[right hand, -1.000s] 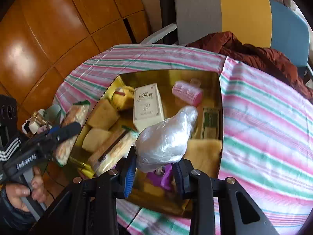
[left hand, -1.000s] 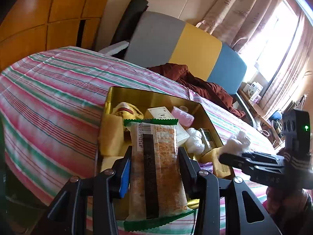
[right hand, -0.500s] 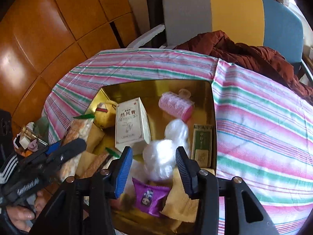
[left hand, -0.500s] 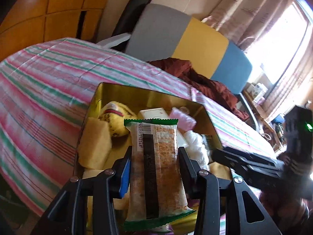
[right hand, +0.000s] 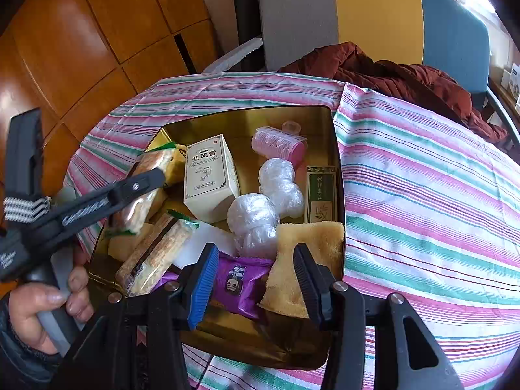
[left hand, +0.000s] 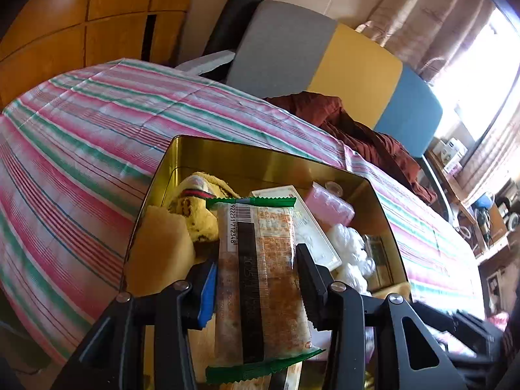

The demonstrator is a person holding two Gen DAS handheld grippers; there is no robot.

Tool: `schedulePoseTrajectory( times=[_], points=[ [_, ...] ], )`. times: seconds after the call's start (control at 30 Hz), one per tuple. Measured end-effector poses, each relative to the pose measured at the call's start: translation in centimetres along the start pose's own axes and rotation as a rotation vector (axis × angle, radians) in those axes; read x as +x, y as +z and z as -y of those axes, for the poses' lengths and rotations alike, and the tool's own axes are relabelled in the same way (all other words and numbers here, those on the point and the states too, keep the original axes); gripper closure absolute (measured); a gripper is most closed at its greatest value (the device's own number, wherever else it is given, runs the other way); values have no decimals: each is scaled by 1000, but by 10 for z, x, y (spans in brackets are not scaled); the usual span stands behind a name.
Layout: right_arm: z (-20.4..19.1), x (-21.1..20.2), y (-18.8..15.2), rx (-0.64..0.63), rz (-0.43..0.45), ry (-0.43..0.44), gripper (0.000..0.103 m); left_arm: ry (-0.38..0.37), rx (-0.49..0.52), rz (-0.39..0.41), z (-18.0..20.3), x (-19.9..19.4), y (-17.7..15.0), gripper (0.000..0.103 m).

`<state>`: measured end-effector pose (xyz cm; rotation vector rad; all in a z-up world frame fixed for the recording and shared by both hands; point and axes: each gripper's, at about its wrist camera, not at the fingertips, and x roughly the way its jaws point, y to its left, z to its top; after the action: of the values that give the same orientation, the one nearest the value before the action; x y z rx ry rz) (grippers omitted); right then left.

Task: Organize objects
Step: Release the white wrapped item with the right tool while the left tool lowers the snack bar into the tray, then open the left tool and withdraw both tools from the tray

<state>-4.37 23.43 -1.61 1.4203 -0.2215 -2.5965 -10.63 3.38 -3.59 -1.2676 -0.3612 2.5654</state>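
Note:
A gold tin [right hand: 247,120] lies open on the striped cloth, holding several items. My left gripper [left hand: 256,279] is shut on an orange snack packet [left hand: 256,227] with green ends, held over the tin's [left hand: 260,165] near left part. From the right wrist view that packet [right hand: 146,169] hangs at the tin's left edge under the left gripper [right hand: 152,178]. My right gripper [right hand: 255,260] hovers over the tin's near edge; its jaws are opening and no pad presses on anything. A white plastic bundle [right hand: 253,214] lies in the tin just beyond it.
In the tin are a white box [right hand: 208,175], a pink roller [right hand: 279,144], a green box [right hand: 321,195], a yellow cloth [right hand: 308,243], a purple packet [right hand: 240,276] and a second snack packet [right hand: 156,256]. A chair [right hand: 357,16] with a maroon garment [right hand: 390,74] stands behind the table.
The right gripper let go of the white plastic bundle, which now rests in the tin, and its jaws spread. The left gripper carried the snack packet closer over the tin.

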Motion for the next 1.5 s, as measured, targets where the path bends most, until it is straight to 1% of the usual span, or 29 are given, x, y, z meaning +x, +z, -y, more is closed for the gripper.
schedulePoseTrajectory(
  times=[0.03,0.1,0.2,0.23,0.27,0.33,0.37,0.43,0.5,0.53,0.57,0.63,0.67,0.83,0.9,0.93,1.0,1.07,1.2,1.3,1.33,1.4,1.47,1.5],
  points=[
    [0,0,0,-3,1,-2,54,-1,-19,-8,-1,4,1,59],
    [-2,1,-1,-5,-2,-2,54,-29,-53,-30,-2,11,3,59],
    [-3,2,-3,-6,-7,-2,54,-41,-81,-52,-3,20,3,49],
    [-3,3,-3,-6,-9,-2,54,-43,-91,-63,-4,21,3,43],
    [-2,3,-4,-8,-9,-3,54,-44,-99,-63,-6,19,2,39],
    [-2,3,-5,-7,-10,-1,54,-23,-77,-40,-6,13,1,39],
    [-1,3,-6,-5,-11,0,55,6,-52,-18,-6,7,0,39],
    [-1,3,-7,-2,-11,-1,55,37,-4,25,-4,-4,-4,40],
    [-2,3,-7,-3,-7,0,54,86,65,61,0,-12,-8,41],
    [-3,3,-8,-3,-6,1,54,99,92,70,2,-14,-11,44],
    [-3,3,-8,-4,-5,2,54,109,116,65,3,-12,-14,51],
    [-7,3,-10,-13,-3,1,54,121,131,28,3,-2,-17,59],
    [-8,3,-10,-19,-2,-3,54,122,131,14,2,4,-18,59],
    [-14,0,-14,-46,7,-28,54,156,143,7,4,21,-10,59],
    [-16,0,-15,-50,9,-39,54,151,132,10,4,18,-8,59],
    [-16,0,-16,-53,11,-46,54,153,137,26,5,13,-9,59],
    [-17,-1,-17,-56,15,-52,54,153,155,53,8,2,-11,55],
    [-19,-2,-18,-59,18,-55,54,153,169,80,11,-10,-13,48],
    [-25,-5,-21,-75,32,-71,52,144,185,128,17,-32,-17,43],
    [-30,-9,-23,-89,46,-87,51,132,195,143,21,-46,-21,37],
    [-32,-10,-25,-92,51,-96,50,129,195,146,21,-50,-23,34],
    [-35,-13,-27,-96,63,-109,48,129,192,151,22,-57,-26,30],
    [-37,-16,-29,-98,76,-121,45,125,191,153,22,-64,-30,22],
    [-38,-17,-30,-99,85,-131,45,123,192,154,22,-67,-32,21]
  ],
)
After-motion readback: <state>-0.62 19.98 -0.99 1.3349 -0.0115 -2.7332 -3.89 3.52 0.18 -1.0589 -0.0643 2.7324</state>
